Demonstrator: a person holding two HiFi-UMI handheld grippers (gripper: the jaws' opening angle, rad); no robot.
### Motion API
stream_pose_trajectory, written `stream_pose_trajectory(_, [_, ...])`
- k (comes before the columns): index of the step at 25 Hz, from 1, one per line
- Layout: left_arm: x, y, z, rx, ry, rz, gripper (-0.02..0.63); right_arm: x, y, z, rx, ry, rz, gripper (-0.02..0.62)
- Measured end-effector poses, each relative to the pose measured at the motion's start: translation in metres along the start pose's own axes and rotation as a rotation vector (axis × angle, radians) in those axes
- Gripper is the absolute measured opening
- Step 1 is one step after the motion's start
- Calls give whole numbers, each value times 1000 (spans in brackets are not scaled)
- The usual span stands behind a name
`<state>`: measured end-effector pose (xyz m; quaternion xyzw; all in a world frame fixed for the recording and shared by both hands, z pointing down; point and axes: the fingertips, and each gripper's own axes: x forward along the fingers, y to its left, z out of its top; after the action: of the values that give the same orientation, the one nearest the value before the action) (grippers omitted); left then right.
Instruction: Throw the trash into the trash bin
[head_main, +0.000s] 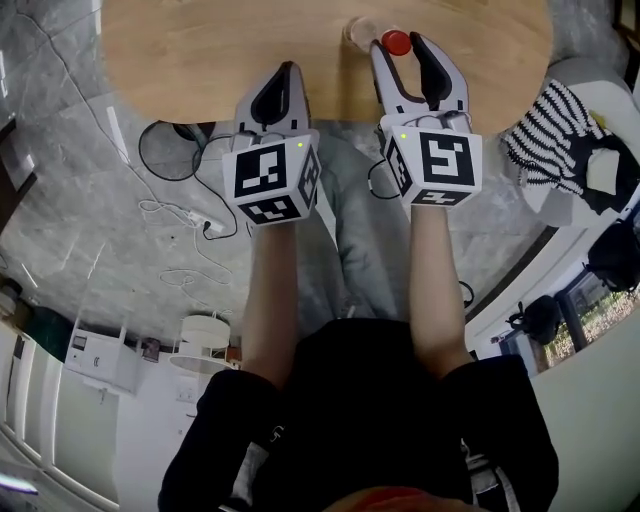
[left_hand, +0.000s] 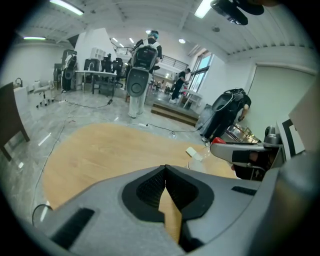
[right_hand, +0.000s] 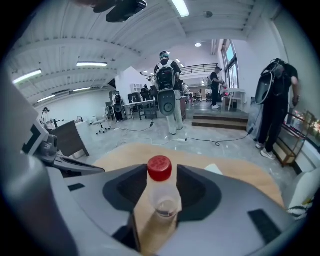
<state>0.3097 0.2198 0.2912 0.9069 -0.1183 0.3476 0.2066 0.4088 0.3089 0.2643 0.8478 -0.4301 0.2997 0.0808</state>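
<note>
A clear plastic bottle (head_main: 396, 42) with a red cap stands upright on the wooden table (head_main: 200, 50) near its front edge. My right gripper (head_main: 402, 52) is open, with the bottle (right_hand: 161, 192) between its jaws; whether the pads touch it I cannot tell. My left gripper (head_main: 285, 72) is shut and holds nothing, its tips meeting over the table edge in the left gripper view (left_hand: 165, 167). A small white scrap (left_hand: 193, 151) lies on the table beyond the bottle. No trash bin shows in any view.
A striped cloth (head_main: 550, 135) lies on a white seat at the right. Cables and a power strip (head_main: 185, 215) trail over the grey floor under the table. A person with a backpack (right_hand: 167, 82) and others stand far behind.
</note>
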Motion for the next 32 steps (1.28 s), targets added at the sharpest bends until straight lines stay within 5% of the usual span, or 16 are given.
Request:
stream_pose_trajectory(13, [-34,34,-18,-80,-43,90,5,-3,32,12,-73,-25,79,141])
stream_pose_trajectory(32, [-158,172,-74,-307,-154,357,5,15,246,14,-212,-3,466,140])
